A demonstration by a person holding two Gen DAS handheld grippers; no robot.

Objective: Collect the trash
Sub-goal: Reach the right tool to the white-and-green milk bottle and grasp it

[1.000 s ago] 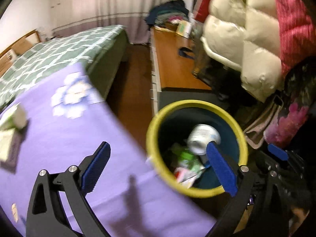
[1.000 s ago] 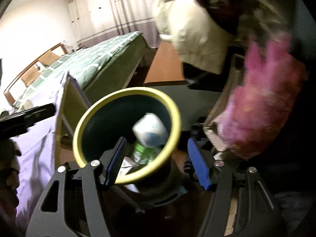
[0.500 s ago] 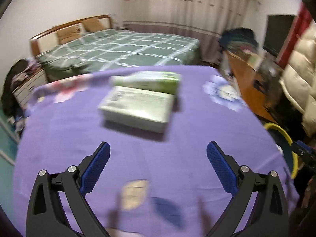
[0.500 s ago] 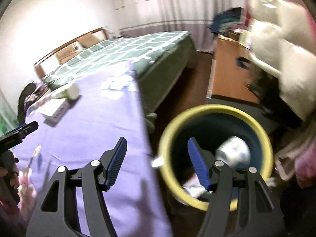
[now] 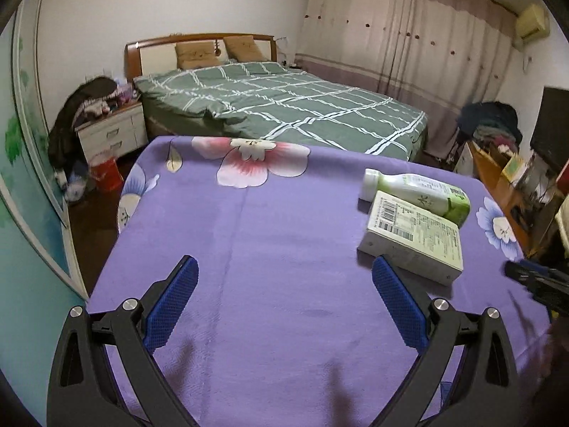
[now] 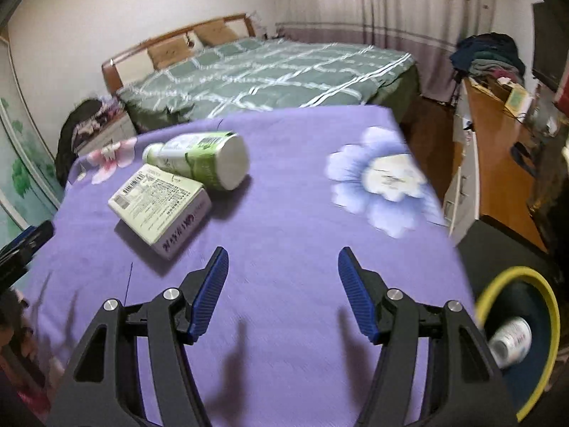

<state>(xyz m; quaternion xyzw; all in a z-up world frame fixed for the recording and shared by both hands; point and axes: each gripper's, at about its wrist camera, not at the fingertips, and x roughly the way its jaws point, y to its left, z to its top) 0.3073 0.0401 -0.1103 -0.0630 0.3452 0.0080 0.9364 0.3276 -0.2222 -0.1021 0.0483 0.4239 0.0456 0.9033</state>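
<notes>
A white and green plastic bottle (image 5: 416, 192) (image 6: 199, 160) lies on its side on the purple flowered tablecloth (image 5: 270, 235) (image 6: 291, 220). A pale flat carton (image 5: 414, 236) (image 6: 160, 206) lies against it, nearer to me. My left gripper (image 5: 284, 302) hovers open over bare cloth, the carton just beyond its right fingertip. My right gripper (image 6: 282, 291) is open too, empty, with the carton ahead to its left. The yellow-rimmed bin (image 6: 519, 338) stands below the table's right edge with a can (image 6: 510, 341) inside. The right gripper's tip (image 5: 533, 281) shows at the right edge of the left wrist view.
A bed (image 5: 284, 106) with a green checked cover lies beyond the table. A wooden desk (image 6: 498, 163) piled with clothes runs along the right wall. A nightstand (image 5: 113, 131) and a red bucket (image 5: 106, 174) stand at the left. The left gripper's tip (image 6: 25, 245) shows at the left edge.
Both grippers swung left from above the bin to over the table. The bottle and carton came into view, then drifted right in the left wrist view. Both grippers stayed open and empty.
</notes>
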